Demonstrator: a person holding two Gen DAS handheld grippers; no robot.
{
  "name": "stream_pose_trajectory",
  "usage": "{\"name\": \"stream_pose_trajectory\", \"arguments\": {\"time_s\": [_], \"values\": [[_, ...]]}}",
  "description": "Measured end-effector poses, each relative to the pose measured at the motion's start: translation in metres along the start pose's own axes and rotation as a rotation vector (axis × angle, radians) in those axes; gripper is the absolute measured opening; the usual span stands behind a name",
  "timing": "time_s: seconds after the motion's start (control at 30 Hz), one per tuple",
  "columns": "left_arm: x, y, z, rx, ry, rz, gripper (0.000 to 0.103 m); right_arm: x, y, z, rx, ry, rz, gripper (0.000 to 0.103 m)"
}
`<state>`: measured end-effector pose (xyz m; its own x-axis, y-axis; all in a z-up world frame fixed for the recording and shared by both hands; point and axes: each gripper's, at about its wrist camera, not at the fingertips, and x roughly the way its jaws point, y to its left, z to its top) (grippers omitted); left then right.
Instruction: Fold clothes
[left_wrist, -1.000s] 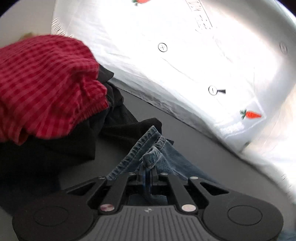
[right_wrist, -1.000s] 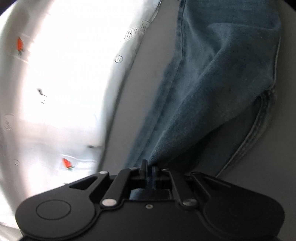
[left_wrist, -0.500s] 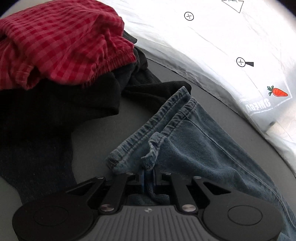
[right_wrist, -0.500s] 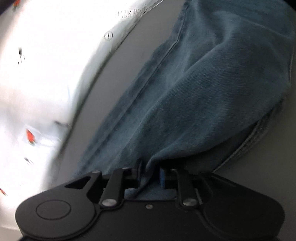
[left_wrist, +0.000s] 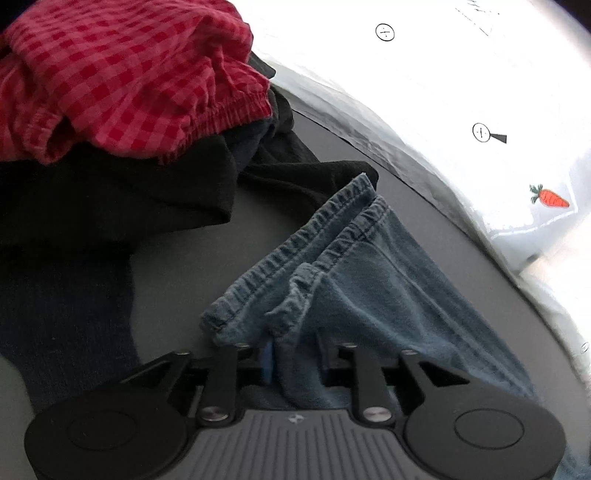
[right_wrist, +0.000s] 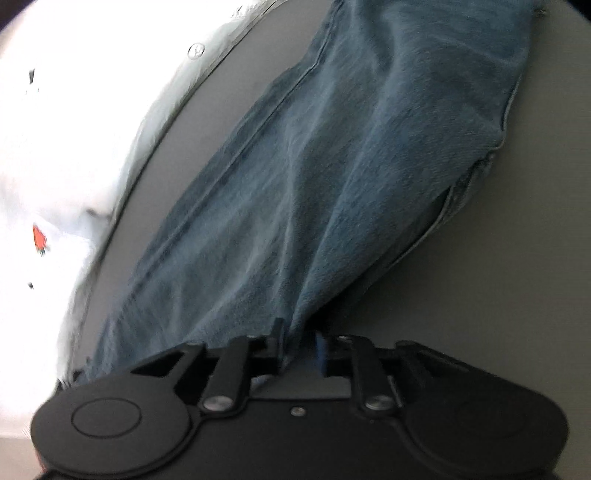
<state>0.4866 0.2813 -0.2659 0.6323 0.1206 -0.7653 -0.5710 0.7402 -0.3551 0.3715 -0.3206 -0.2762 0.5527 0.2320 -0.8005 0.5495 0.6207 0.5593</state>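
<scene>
Okay, my left gripper (left_wrist: 295, 356) sits low over the desk (left_wrist: 177, 266) at the leg end of the jeans (left_wrist: 369, 295). Its fingers (left_wrist: 266, 360) are spread, and a bunched fold of denim lies loose in the gap between them, not squeezed. The two stitched hems (left_wrist: 295, 254) lie side by side, one a bit ahead of the other, running diagonally away from me. The far hem corner touches or overlaps the black garment (left_wrist: 147, 192); I cannot tell which.

To the left there is a pile. A red checked garment (left_wrist: 129, 74) with an elastic edge lies on top of the black one, and a dark navy cloth (left_wrist: 74, 314) is spread lower left. Only a narrow wedge of bare desk separates that pile from the hems. To the right, a white sheet (left_wrist: 443, 92) with a carrot print (left_wrist: 550, 197) runs along the jeans with a strip of grey desk between, wider at the far end.

My right gripper (right_wrist: 300, 345) is at the other end of the jeans (right_wrist: 332, 166). Its fingers (right_wrist: 320, 350) are parted too, with denim draping down between them. The view is slightly blurred. The denim fans out ahead, with the side seam along its left edge and a curved double-stitched edge on the right. Open grey desk (right_wrist: 535, 258) lies right of that edge. On the left, the white sheet (right_wrist: 55, 147) is close, with a thin band of desk between.
</scene>
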Motion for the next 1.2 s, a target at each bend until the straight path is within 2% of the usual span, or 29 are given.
{"name": "stream_pose_trajectory", "arguments": {"time_s": [0.03,0.07,0.1,0.3,0.4,0.47,0.57,0.6,0.63,0.7,0.77,0.8,0.83,0.87,0.9,0.93,1.0,1.03,1.1,1.2], "values": [[0.000,0.000,0.001,-0.012,-0.002,0.000,0.025,-0.008,-0.014,0.001,0.016,-0.013,0.008,0.024],[0.000,0.000,0.002,-0.022,-0.005,-0.001,0.018,-0.010,-0.011,-0.001,0.026,-0.022,0.008,0.020],[-0.007,-0.002,0.004,-0.022,-0.022,-0.013,0.006,-0.012,-0.007,-0.002,0.035,-0.032,0.007,0.008],[-0.049,-0.014,0.020,-0.021,-0.122,-0.089,0.004,-0.029,0.002,-0.005,-0.015,-0.043,0.056,0.004],[-0.077,-0.019,0.026,0.016,-0.186,-0.129,0.005,-0.039,-0.002,-0.007,-0.022,-0.041,0.061,0.004],[-0.070,-0.018,0.021,0.088,-0.172,-0.057,0.005,-0.033,-0.009,-0.009,-0.008,-0.003,0.040,0.007],[-0.032,-0.006,0.006,0.103,-0.043,0.105,0.005,-0.027,-0.009,-0.007,-0.049,0.045,-0.012,0.015],[-0.027,-0.007,0.000,0.127,-0.029,0.133,0.006,-0.025,-0.004,-0.002,-0.082,0.049,-0.032,0.021],[-0.022,-0.008,-0.004,0.148,-0.017,0.158,0.007,-0.023,0.000,0.003,-0.114,0.053,-0.052,0.025],[-0.021,-0.011,-0.006,0.160,-0.020,0.181,0.013,-0.030,0.010,0.001,-0.184,0.054,-0.063,0.042],[-0.022,-0.011,-0.006,0.145,-0.021,0.187,0.017,-0.038,0.021,-0.001,-0.251,0.054,-0.065,0.046],[-0.023,-0.009,-0.005,0.127,-0.022,0.183,0.025,-0.041,0.026,-0.002,-0.279,0.056,-0.065,0.047],[-0.024,-0.007,-0.004,0.109,-0.022,0.180,0.040,-0.044,0.032,-0.007,-0.322,0.054,-0.060,0.048],[-0.025,-0.005,-0.003,0.093,-0.023,0.178,0.049,-0.047,0.038,-0.011,-0.365,0.051,-0.053,0.048],[-0.026,-0.002,-0.005,0.091,-0.027,0.190,0.063,-0.050,0.045,-0.016,-0.408,0.049,-0.047,0.046],[-0.027,0.001,-0.006,0.089,-0.031,0.201,0.065,-0.054,0.051,-0.020,-0.452,0.046,-0.041,0.044],[-0.026,0.009,-0.010,0.087,-0.023,0.185,0.065,-0.061,0.066,-0.028,-0.538,0.025,-0.013,0.032],[-0.024,0.013,-0.012,0.082,-0.009,0.163,0.065,-0.059,0.066,-0.026,-0.579,0.009,0.005,0.030],[-0.018,0.018,-0.015,0.071,-0.004,0.148,0.065,-0.056,0.093,-0.035,-0.671,-0.043,0.025,0.025],[-0.013,0.018,-0.018,0.059,-0.013,0.145,0.064,0.043,0.177,-0.045,-0.782,-0.087,0.004,0.026]]}}
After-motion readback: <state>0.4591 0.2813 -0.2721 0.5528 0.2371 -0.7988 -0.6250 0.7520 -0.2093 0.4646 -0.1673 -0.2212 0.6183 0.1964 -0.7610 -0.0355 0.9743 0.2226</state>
